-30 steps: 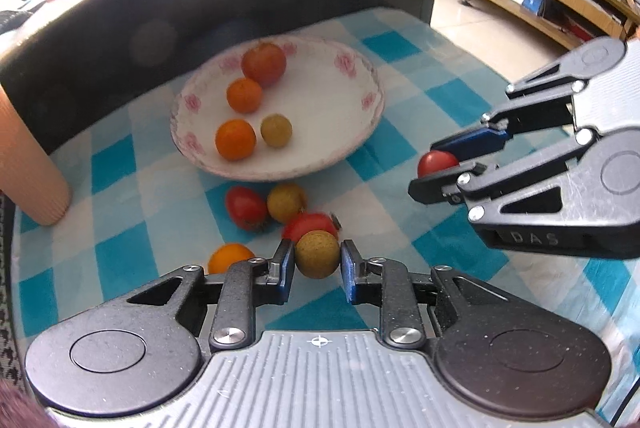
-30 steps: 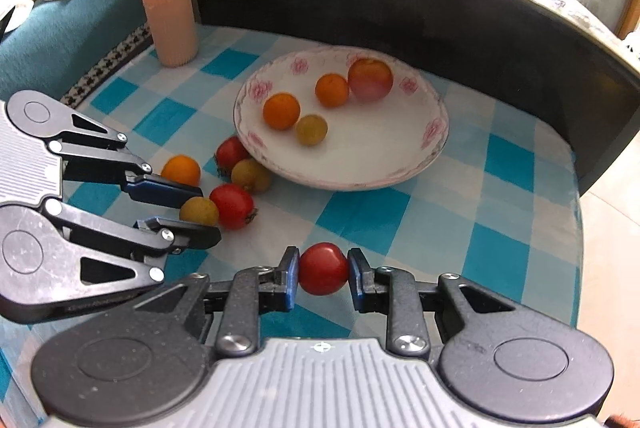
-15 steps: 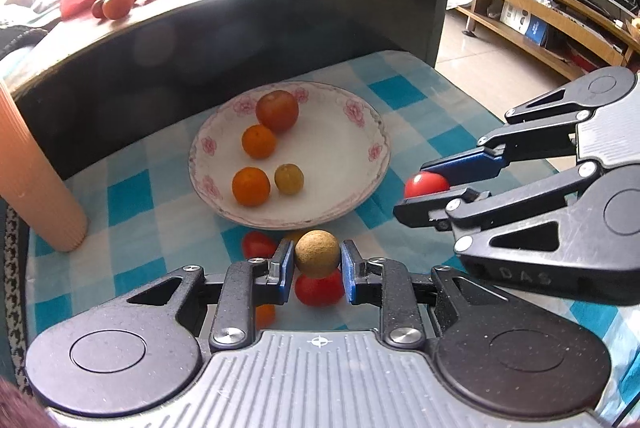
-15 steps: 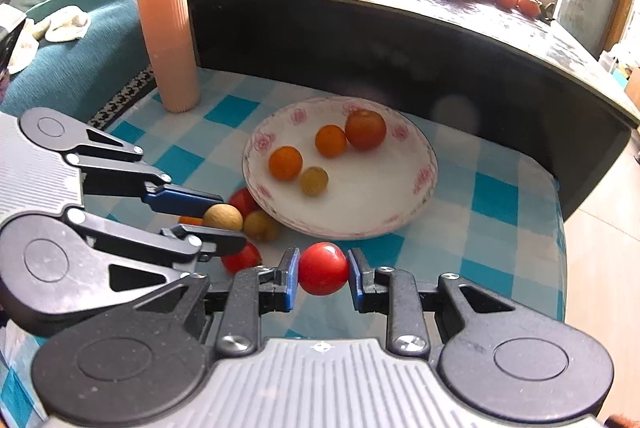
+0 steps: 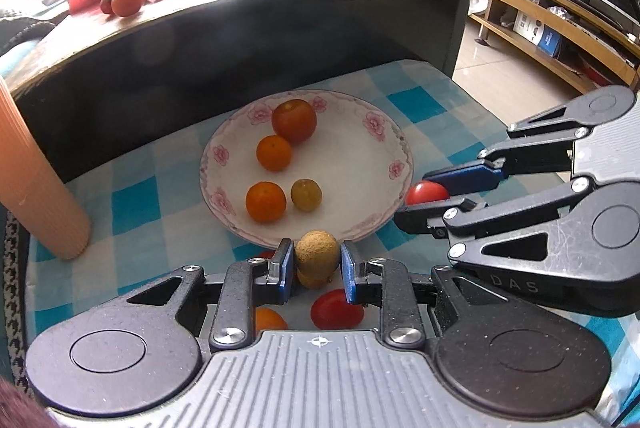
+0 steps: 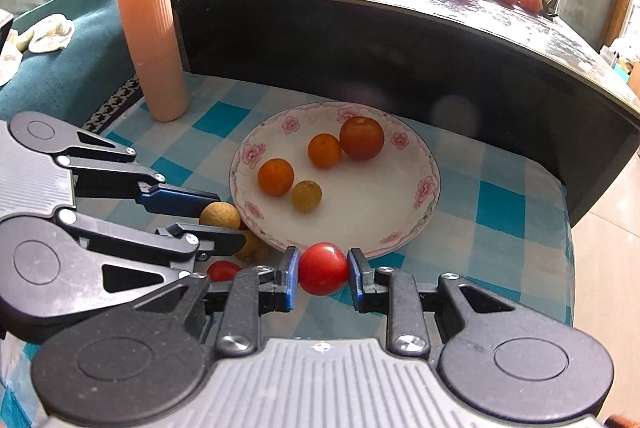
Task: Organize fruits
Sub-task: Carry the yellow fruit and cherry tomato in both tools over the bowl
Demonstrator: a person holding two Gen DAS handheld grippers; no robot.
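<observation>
A white flowered plate (image 5: 384, 148) (image 6: 400, 228) on the blue checked cloth holds a large red-orange fruit (image 5: 294, 121), two oranges (image 5: 274, 153) (image 5: 265, 201) and a yellowish fruit (image 5: 306, 195). My left gripper (image 5: 316, 257) (image 6: 224, 218) is shut on a brown longan (image 5: 317, 255) (image 6: 219, 215), lifted at the plate's near rim. My right gripper (image 6: 322, 269) (image 5: 420, 196) is shut on a red cherry tomato (image 6: 323, 269) (image 5: 426, 193), lifted by the plate's near right rim.
On the cloth below my left gripper lie a red tomato (image 5: 337, 309), an orange (image 5: 270, 319) and a yellowish fruit (image 6: 252, 248). A ribbed peach cylinder (image 6: 154, 48) stands at the far left. A dark table (image 6: 400, 40) with loose fruit overhangs behind the plate.
Both grippers have risen from the cloth with their fruit and moved toward the plate's near rim. The loose fruit on the cloth now lies below the left gripper.
</observation>
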